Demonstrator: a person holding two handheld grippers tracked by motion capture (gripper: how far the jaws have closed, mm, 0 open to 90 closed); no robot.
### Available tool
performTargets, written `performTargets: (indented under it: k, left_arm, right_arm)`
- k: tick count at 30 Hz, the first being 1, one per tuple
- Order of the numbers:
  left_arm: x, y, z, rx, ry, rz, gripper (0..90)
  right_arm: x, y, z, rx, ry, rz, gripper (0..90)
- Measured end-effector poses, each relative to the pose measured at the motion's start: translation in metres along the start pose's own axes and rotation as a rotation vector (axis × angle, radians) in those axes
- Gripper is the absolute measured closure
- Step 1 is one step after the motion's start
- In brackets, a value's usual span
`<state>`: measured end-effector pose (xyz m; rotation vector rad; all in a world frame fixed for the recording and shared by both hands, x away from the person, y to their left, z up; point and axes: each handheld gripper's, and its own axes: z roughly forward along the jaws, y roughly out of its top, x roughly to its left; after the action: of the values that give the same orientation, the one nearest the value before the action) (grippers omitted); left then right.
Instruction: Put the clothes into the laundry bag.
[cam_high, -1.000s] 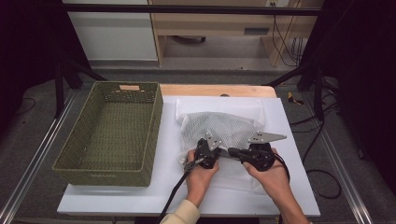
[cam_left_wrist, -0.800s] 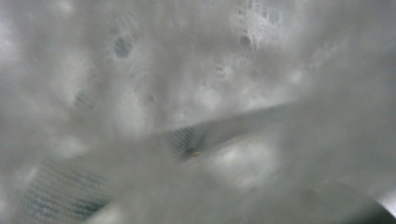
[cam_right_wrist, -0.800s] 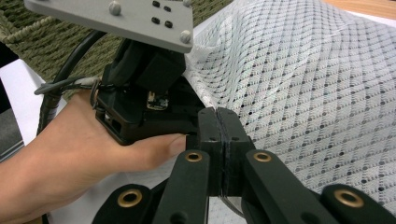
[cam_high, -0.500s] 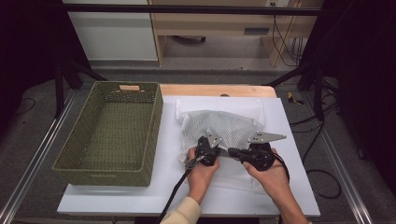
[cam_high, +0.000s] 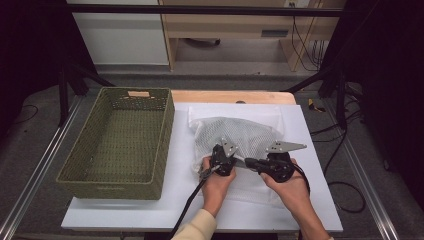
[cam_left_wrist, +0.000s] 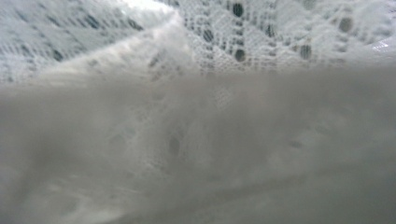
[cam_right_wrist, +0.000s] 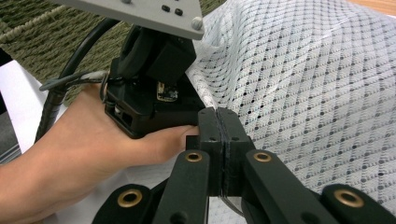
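The white desk (cam_high: 150, 215) carries a green wicker basket (cam_high: 120, 145) at nine o'clock of the mesh bag (cam_high: 240, 132) (white netting). The left claw (cam_high: 223, 159) and right claw (cam_right_wrist: 218, 122) each pinch its near edge.

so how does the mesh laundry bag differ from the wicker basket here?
The mesh laundry bag is white, soft and see-through netting lying crumpled on the white board; the wicker basket is olive green, stiff and rectangular, standing upright with its top open. The bag is pinched by the left hand-held gripper and the right hand-held gripper; the basket sits untouched to the left and looks empty. Both rest on the same table.
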<state>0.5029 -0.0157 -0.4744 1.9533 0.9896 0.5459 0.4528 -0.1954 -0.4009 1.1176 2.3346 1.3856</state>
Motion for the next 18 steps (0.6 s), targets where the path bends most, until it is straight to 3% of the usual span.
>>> performTargets:
  k: [18]
  left_arm:
    - [-0.0004, 0.0004, 0.0013, -0.003, 0.010, -0.003, 90.0]
  right_arm:
    - [0.0004, -0.0010, 0.0014, 0.012, -0.011, -0.003, 89.9]
